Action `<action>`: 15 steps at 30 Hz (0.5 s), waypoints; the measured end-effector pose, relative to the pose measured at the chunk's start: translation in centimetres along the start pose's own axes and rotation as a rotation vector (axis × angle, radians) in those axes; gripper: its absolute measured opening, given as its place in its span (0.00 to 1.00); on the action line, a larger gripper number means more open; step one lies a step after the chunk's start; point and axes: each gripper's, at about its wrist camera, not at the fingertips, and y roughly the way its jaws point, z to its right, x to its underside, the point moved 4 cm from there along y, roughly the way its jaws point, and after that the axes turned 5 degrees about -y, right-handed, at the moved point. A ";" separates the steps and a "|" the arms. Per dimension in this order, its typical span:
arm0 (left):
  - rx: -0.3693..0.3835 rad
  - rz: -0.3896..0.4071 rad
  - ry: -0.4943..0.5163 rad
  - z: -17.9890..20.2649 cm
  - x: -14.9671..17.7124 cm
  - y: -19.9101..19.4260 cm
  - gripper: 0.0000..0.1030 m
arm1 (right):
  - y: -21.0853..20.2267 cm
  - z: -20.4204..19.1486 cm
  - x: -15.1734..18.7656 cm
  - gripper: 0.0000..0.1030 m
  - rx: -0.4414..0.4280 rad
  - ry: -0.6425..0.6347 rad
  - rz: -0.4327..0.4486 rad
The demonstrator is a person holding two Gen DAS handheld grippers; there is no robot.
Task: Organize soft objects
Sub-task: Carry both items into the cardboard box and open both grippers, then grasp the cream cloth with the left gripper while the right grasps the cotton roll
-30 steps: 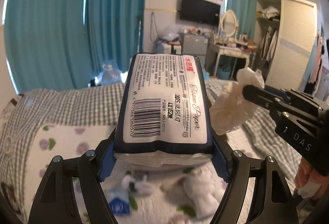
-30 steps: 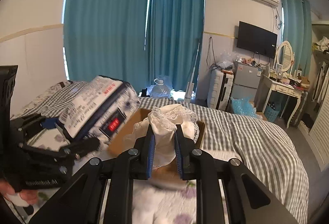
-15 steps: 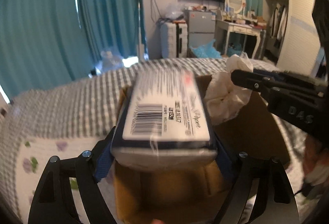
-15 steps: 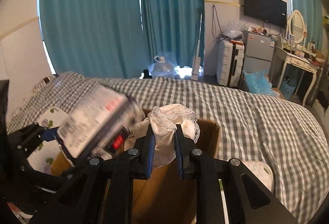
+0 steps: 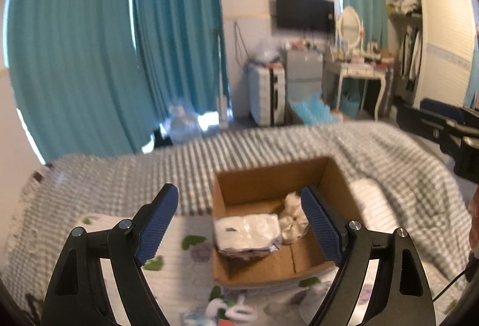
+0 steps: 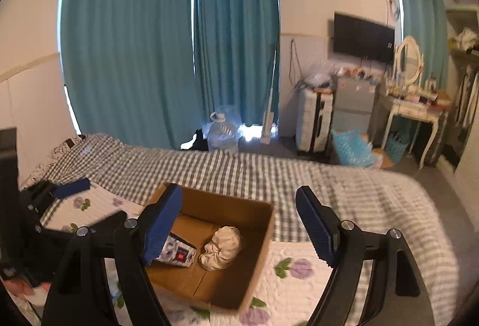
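Left gripper (image 5: pixel 239 224) spread, empty. Right gripper (image 6: pixel 239 224) has just been opening, nothing between its jaws. Tissue pack (image 5: pixel 247 231) and cream cloth (image 6: pixel 221 248), apparently lace, lie in the cardboard box (image 6: pixel 257 251).

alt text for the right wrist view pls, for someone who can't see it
An open cardboard box on a bed holds a tissue pack and a cream cloth bundle. The right gripper hangs above it, jaws open and empty.
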 end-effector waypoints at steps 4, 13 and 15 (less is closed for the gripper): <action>0.024 0.095 -0.028 -0.9 -2.0 -6.8 0.84 | -7.1 -1.3 -1.7 0.84 0.009 -0.034 0.019; -0.054 0.181 -0.024 -2.2 1.5 -14.3 0.89 | -15.9 -5.3 2.0 0.92 -0.017 -0.111 0.056; -0.072 0.174 -0.025 -2.2 3.7 -13.9 0.89 | -15.7 -5.6 4.1 0.92 -0.026 -0.108 0.029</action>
